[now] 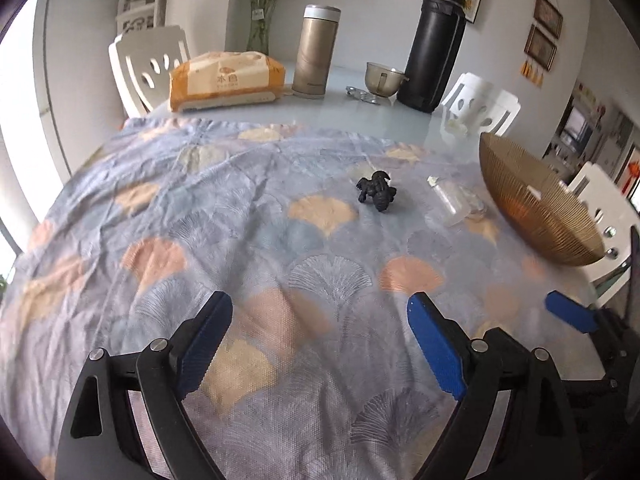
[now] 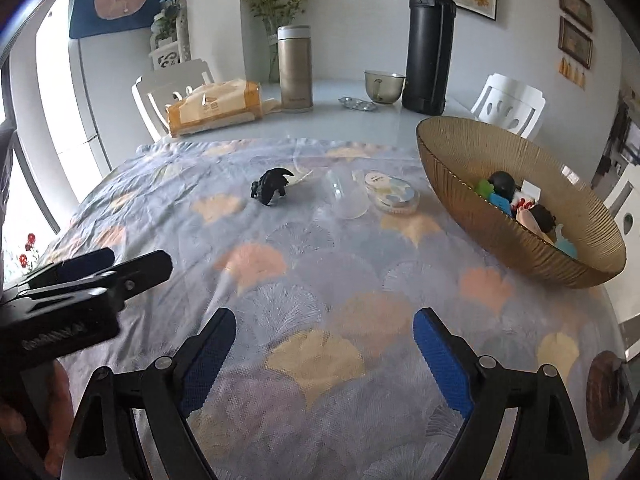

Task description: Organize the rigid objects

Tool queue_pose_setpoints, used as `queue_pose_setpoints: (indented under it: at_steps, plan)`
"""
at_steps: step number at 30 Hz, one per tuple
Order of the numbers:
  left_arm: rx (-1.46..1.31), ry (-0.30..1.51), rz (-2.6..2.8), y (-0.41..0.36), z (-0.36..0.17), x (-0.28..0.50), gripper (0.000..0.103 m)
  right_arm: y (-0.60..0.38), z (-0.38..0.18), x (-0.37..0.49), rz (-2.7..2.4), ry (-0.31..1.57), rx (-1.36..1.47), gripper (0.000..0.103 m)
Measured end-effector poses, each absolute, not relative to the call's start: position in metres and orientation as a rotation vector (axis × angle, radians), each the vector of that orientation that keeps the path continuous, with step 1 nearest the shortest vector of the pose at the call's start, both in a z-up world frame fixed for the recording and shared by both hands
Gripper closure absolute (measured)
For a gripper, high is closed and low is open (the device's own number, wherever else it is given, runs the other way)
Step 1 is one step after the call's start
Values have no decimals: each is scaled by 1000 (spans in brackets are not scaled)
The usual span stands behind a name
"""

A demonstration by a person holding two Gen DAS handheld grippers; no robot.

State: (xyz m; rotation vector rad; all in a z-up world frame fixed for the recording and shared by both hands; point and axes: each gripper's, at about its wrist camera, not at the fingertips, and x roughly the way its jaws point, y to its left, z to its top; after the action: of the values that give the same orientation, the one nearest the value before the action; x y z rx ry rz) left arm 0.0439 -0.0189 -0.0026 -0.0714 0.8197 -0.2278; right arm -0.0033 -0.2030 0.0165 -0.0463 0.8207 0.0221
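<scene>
Right wrist view shows the largest piece first: a gold ribbed bowl (image 2: 520,216) ahead and to the right of the right gripper (image 2: 325,354), already holding several small coloured toys (image 2: 516,200), so I judge a good part of the sorting done. On the patterned cloth (image 2: 280,280), well ahead of the jaws and near the bowl, lie a clear case (image 2: 347,197) and a round lidded tin (image 2: 392,194) just beside each other; left of them, further from the bowl, stands a small black figurine (image 2: 271,190). These 3 look left to move. The right gripper's jaws stand wide and hold nothing. The left gripper (image 1: 320,344) is likewise spread wide and empty, with the figurine straight ahead of it and the bowl off to its right.
</scene>
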Motion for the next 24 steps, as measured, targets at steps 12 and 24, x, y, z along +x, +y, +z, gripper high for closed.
queue_pose_setpoints:
  at_steps: [12, 24]
  plan:
    - [29, 799, -143, -30, -3, 44, 13, -208, -6, 6, 74, 977, -24, 11]
    - [109, 812, -113, -41, -5, 45, 13, -203, -5, 1, 131, 979, -21, 11]
